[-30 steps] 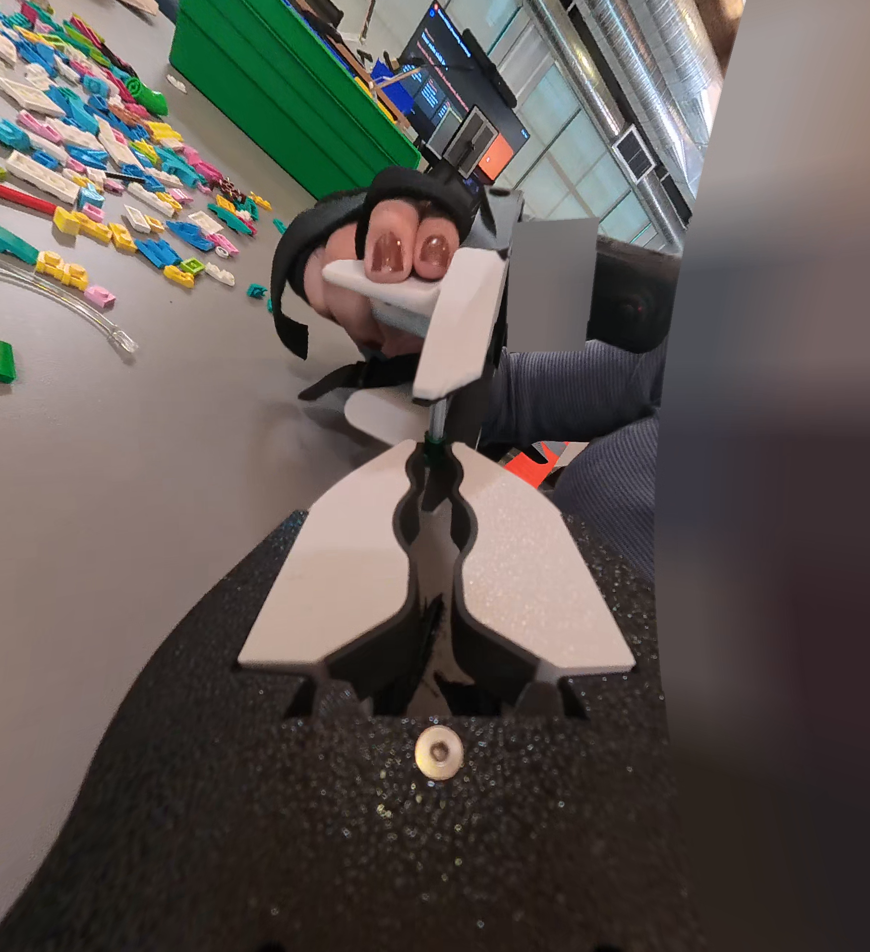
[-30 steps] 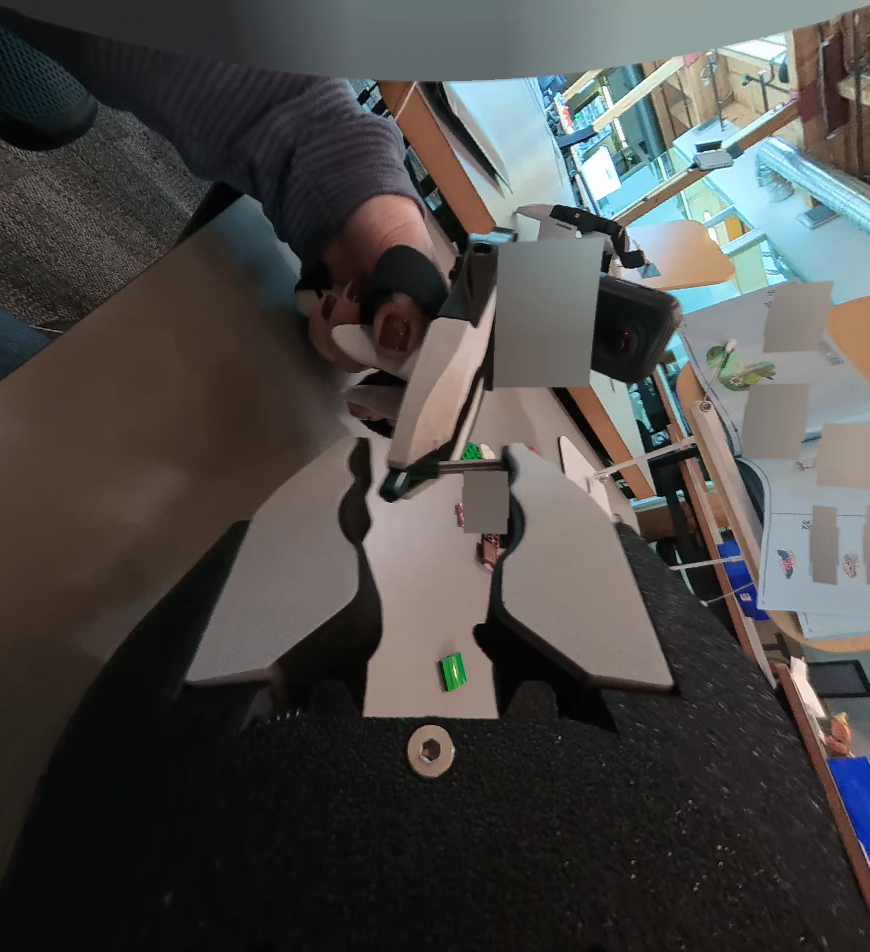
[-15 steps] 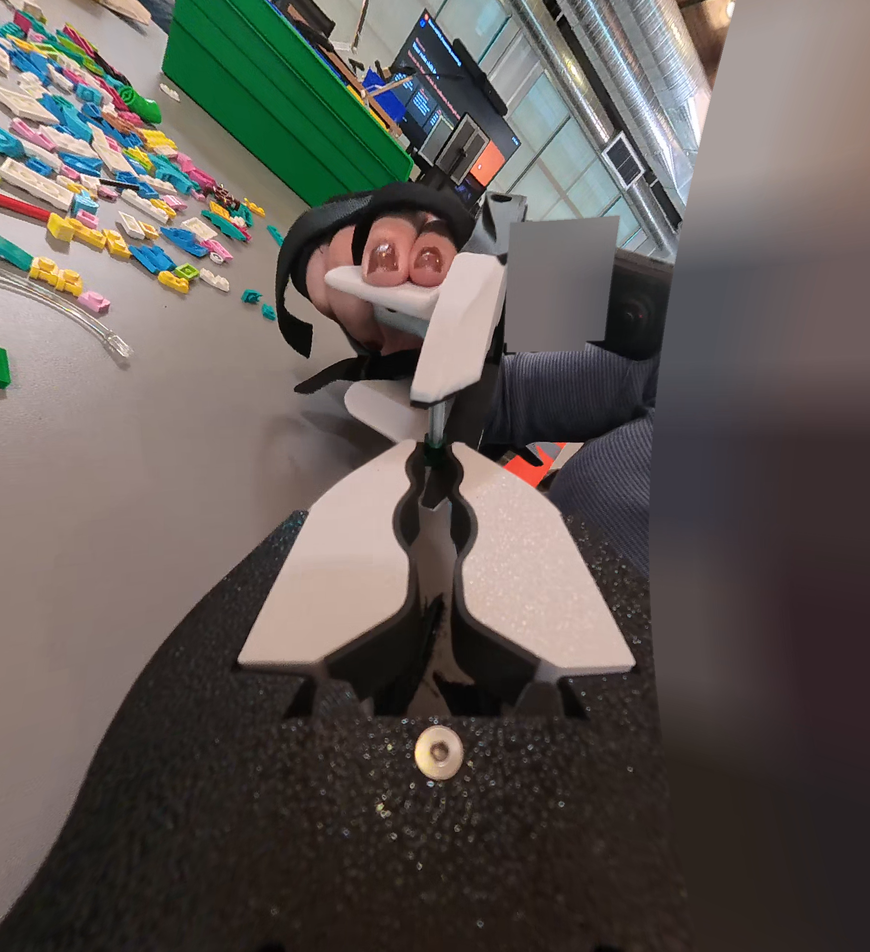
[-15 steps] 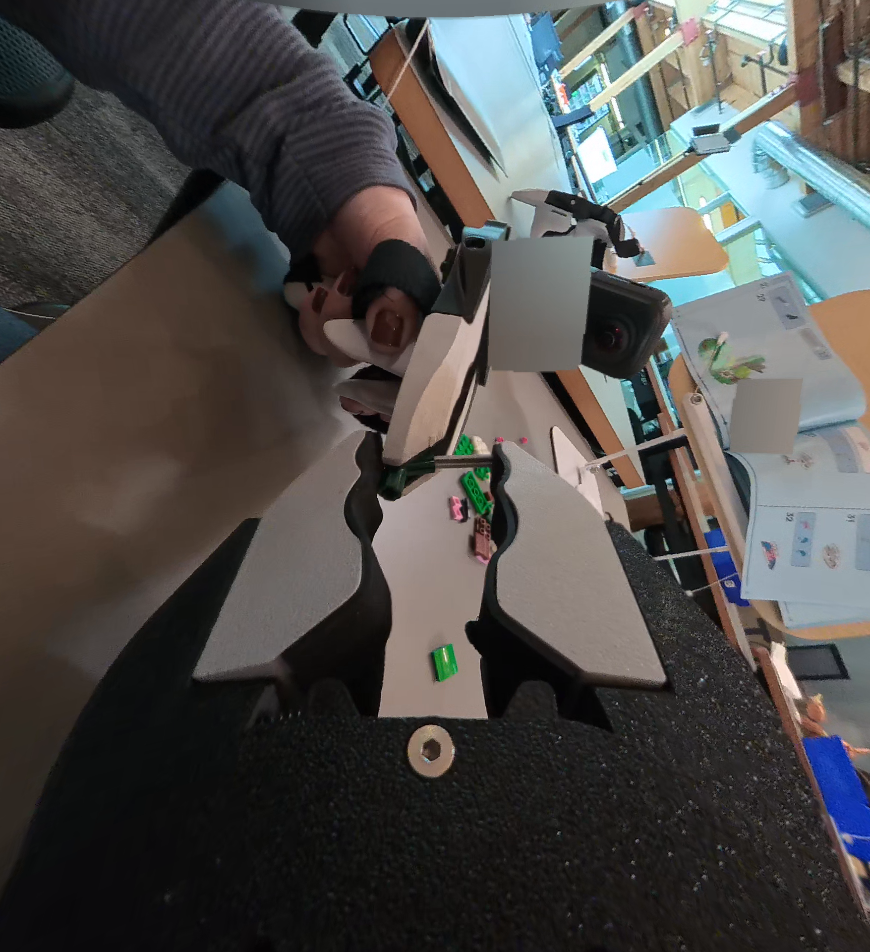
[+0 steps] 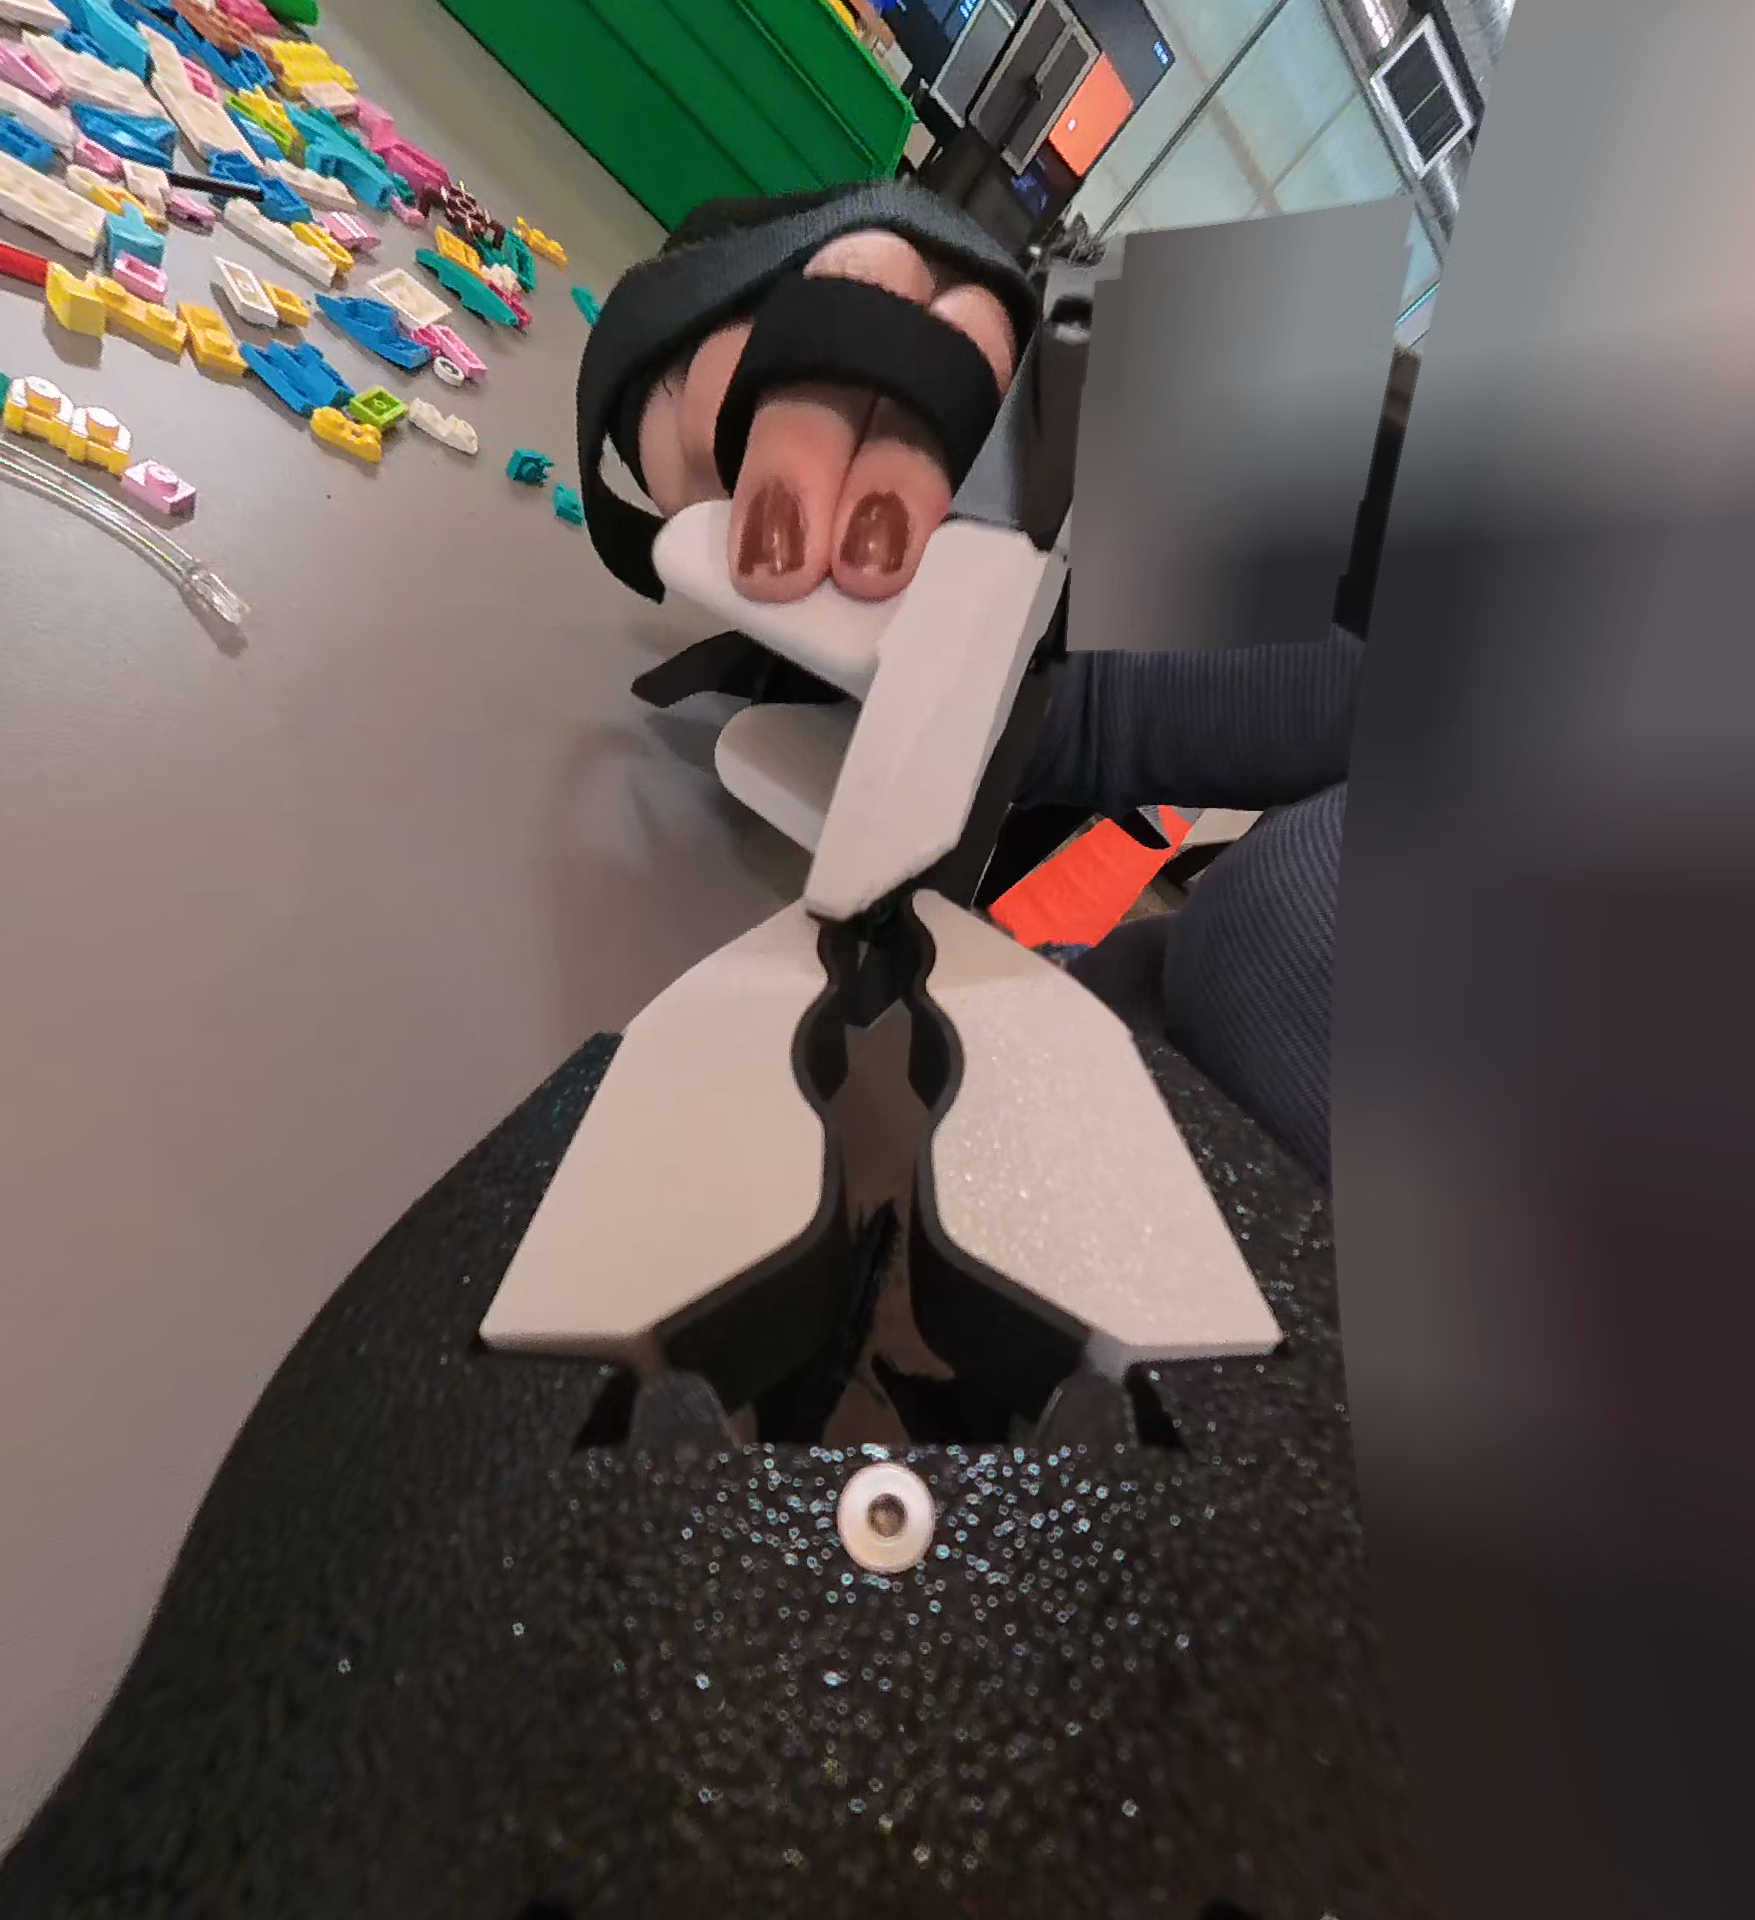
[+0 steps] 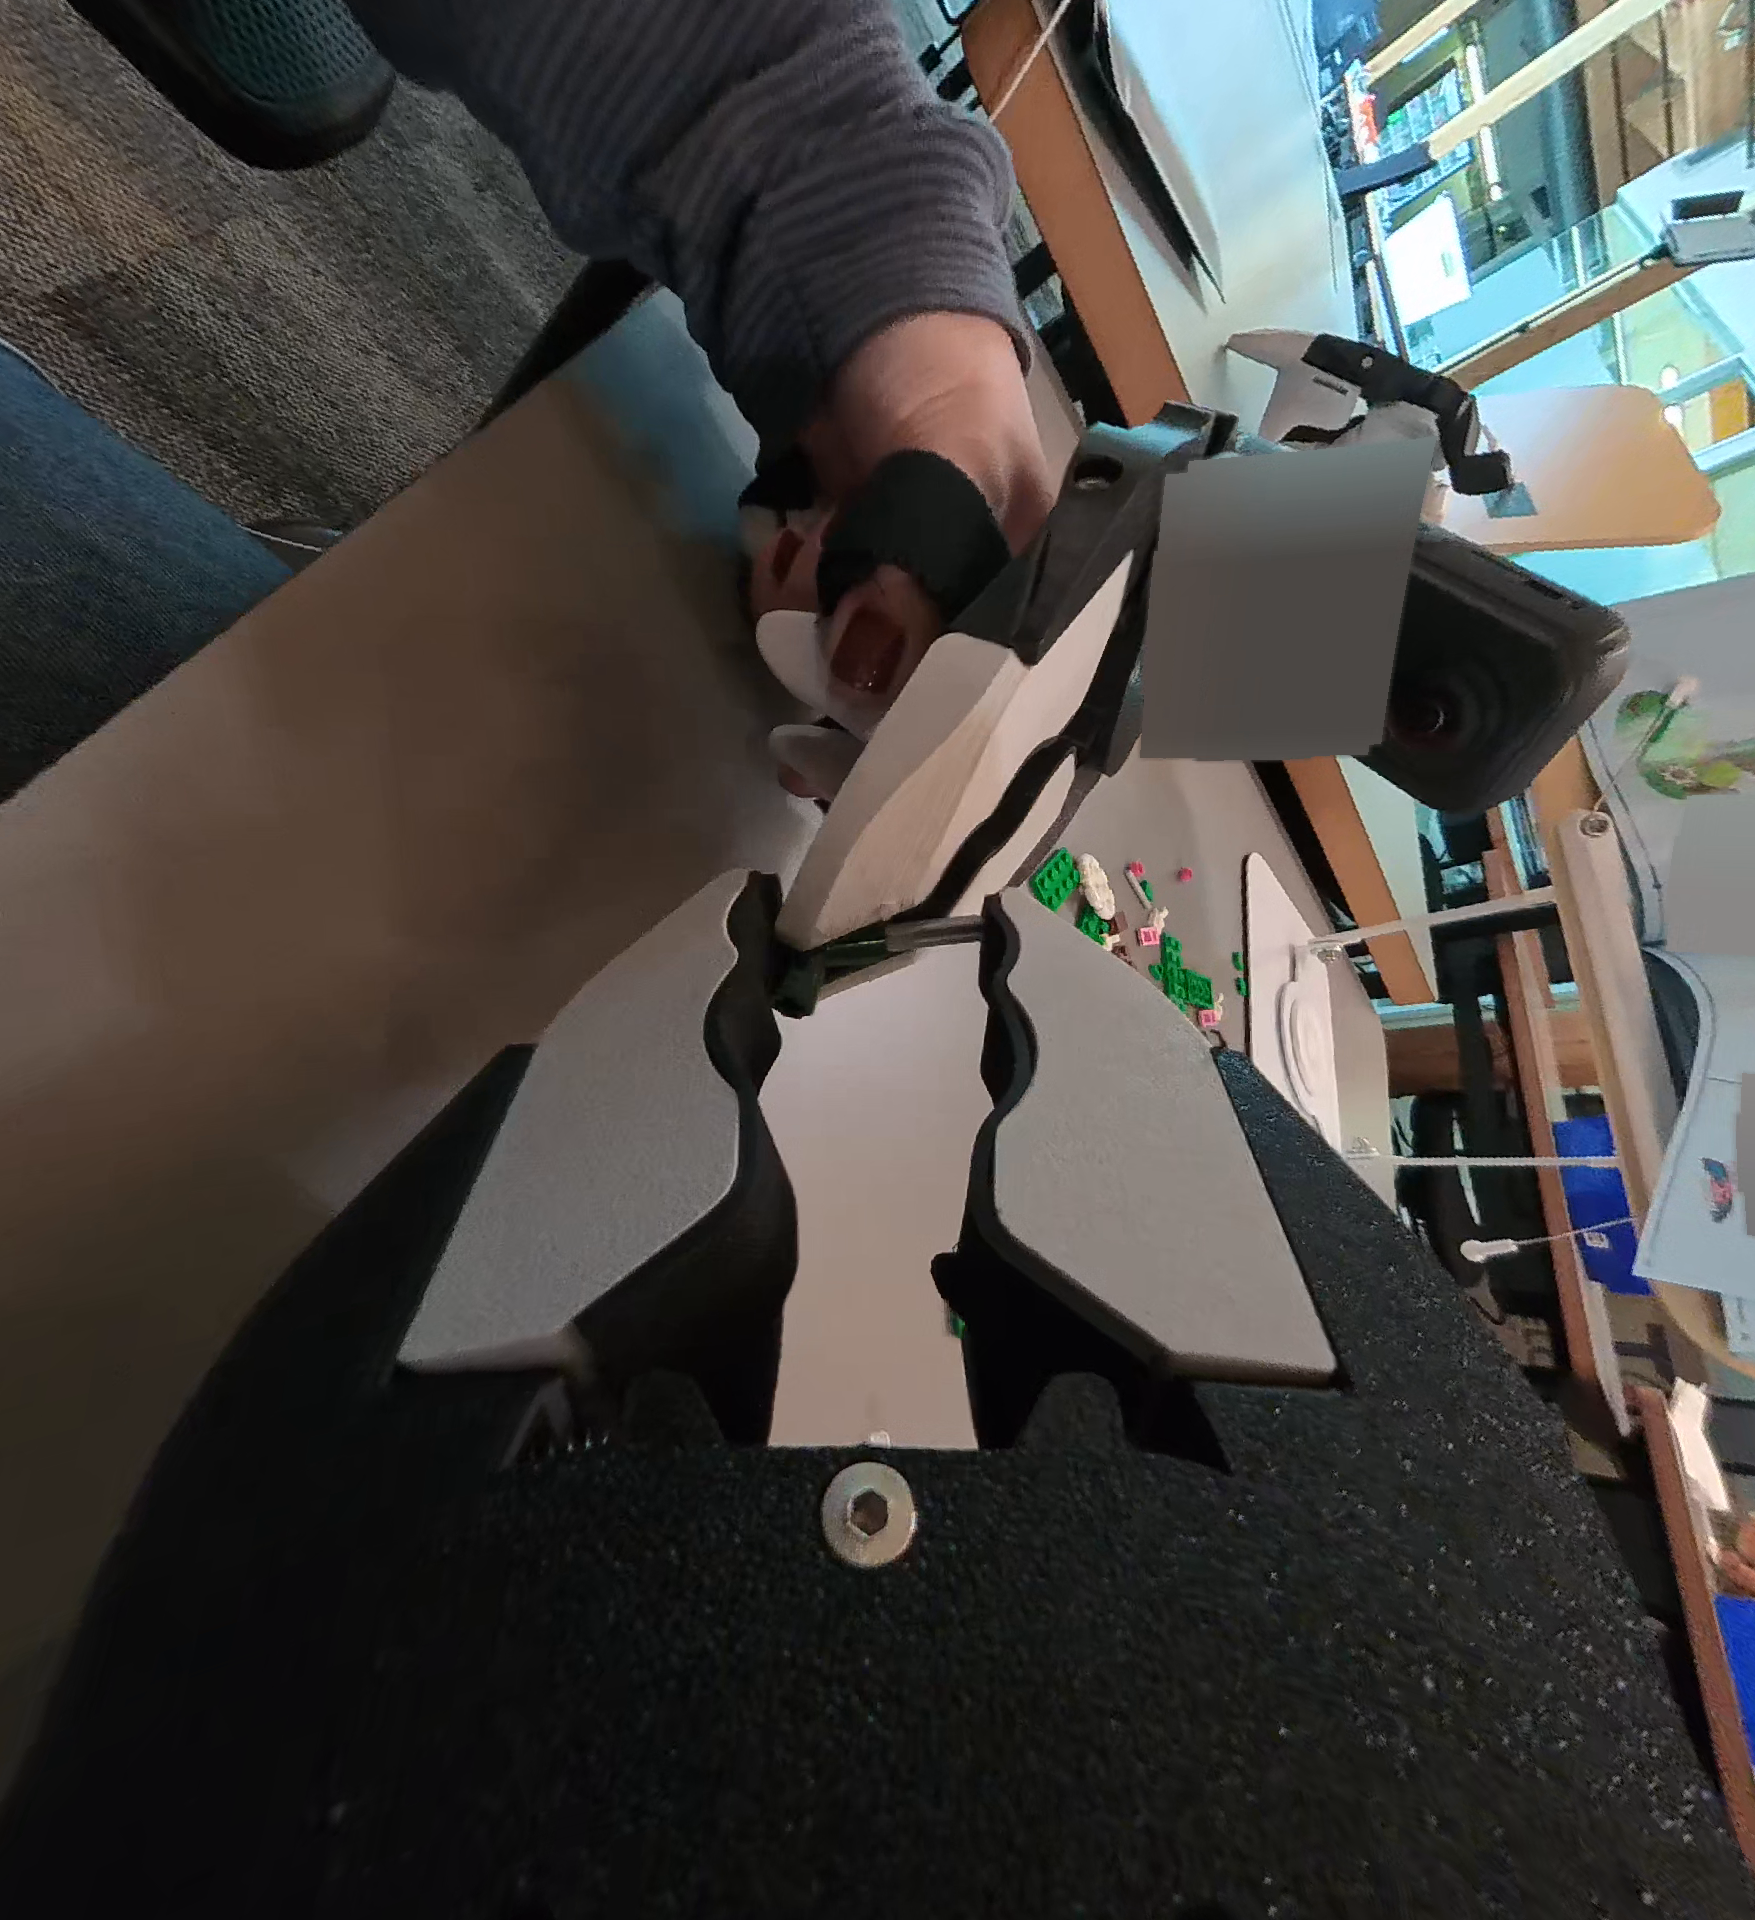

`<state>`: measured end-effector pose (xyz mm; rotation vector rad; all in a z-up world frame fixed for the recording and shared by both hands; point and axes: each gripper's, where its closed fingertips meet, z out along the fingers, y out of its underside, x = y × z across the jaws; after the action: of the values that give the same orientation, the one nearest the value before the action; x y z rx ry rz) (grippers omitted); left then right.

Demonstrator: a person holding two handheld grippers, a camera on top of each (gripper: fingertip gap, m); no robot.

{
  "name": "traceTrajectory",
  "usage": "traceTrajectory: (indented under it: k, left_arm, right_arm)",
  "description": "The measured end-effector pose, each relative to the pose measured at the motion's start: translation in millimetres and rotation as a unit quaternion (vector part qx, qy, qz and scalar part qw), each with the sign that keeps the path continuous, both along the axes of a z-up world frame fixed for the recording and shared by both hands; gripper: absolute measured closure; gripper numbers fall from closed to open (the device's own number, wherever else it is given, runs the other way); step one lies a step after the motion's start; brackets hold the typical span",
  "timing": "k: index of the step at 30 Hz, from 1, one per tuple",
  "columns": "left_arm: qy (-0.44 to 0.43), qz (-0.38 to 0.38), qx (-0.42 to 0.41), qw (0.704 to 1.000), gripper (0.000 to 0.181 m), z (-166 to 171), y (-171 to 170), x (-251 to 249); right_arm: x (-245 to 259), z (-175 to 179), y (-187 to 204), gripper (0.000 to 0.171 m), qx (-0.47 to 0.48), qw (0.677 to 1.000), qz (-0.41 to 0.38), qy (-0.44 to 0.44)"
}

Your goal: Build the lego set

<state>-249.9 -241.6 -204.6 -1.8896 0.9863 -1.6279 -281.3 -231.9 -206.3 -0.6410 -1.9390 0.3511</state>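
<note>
My left gripper (image 5: 873,920) is shut on a small dark green piece (image 5: 883,914), which hardly shows between its tips. In the right wrist view the same green piece (image 6: 826,961) has a thin grey rod (image 6: 930,935) sticking out of it. My right gripper (image 6: 883,951) is closed endwise on the two. One fingertip bears on the green piece and the other on the rod's free end. The left gripper's white fingers (image 6: 914,800) come in from above. In the left wrist view, the right gripper's finger (image 5: 914,727) meets my left tips, held by a strapped hand (image 5: 821,416).
Many loose coloured bricks (image 5: 229,208) lie at the far left, with a clear tube (image 5: 73,478) and a green box (image 5: 707,94) behind. Small green and pink pieces (image 6: 1153,935) lie on the table beyond the right gripper. An open instruction booklet (image 6: 1704,748) stands at the right. My left and right fingertips are right by each other.
The right gripper's fingers have closed in, and the exposed rod is shorter. Both grippers have drawn closer together. The left gripper stays shut on the green piece.
</note>
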Motion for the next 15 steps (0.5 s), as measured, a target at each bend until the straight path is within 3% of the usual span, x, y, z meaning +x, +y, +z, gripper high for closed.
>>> traceTrajectory:
  k: [1, 15]
  left_arm:
    - [-0.004, 0.004, -0.001, 1.0, 0.174, 1, 1, -1]
    - [-0.063, 0.007, -0.002, 0.998, 0.174, 17, 3, -6]
  right_arm:
    - [0, 1, 1, 0.136, -0.001, 1.0, -0.003, 0.005]
    - [-6, 18, 5, 0.137, 0.004, 0.996, -0.037, 0.079]
